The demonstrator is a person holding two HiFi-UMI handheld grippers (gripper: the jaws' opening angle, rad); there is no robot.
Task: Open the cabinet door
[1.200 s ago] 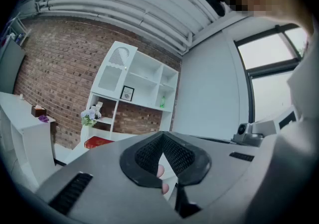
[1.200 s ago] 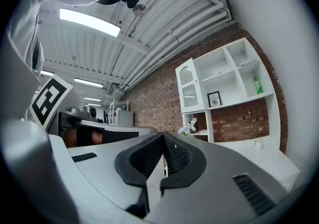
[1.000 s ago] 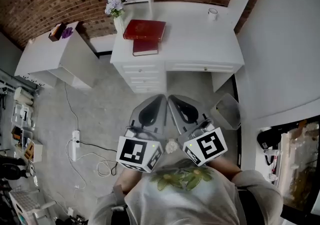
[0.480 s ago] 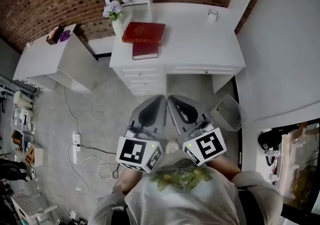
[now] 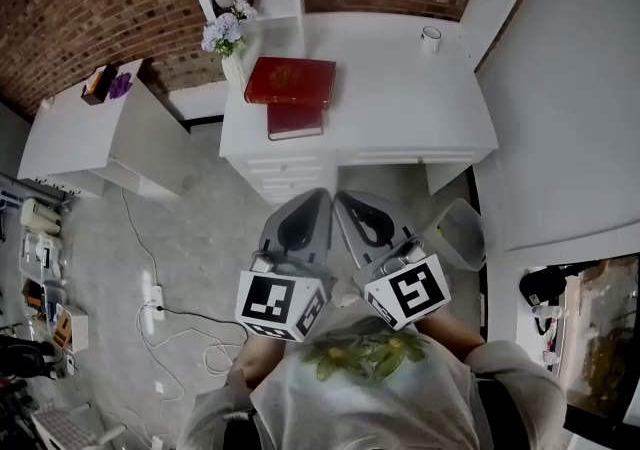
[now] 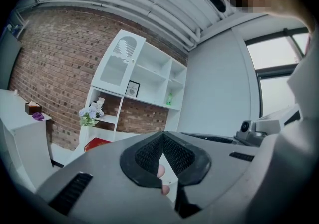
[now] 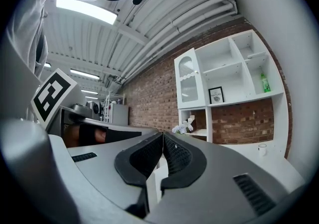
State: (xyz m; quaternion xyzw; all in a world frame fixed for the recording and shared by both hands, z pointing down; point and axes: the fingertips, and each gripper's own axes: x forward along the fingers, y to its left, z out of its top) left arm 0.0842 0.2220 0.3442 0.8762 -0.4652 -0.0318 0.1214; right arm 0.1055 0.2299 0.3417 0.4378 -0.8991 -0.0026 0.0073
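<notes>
Brick wall [image 5: 90, 8] behind; white desk with hutch shelving against it. Tabletop [image 5: 400, 88] carries red books [image 5: 290, 81], flowers [image 5: 222, 35] and a small cup [image 5: 430, 34].

Cabinet door [image 6: 117, 63]: arched glass pane, upper left bay of the hutch, above the flowers; looks closed. Long axis upright. Handle too small to make out.

Left gripper [image 6: 162, 136] and right gripper [image 7: 162, 136] held side by side near the chest, well apart from the desk. Both sets of jaws pressed together at the tips, gripping nothing.

Door lies ahead, high and leftward of the jaws; left gripper probably nearer.
</notes>
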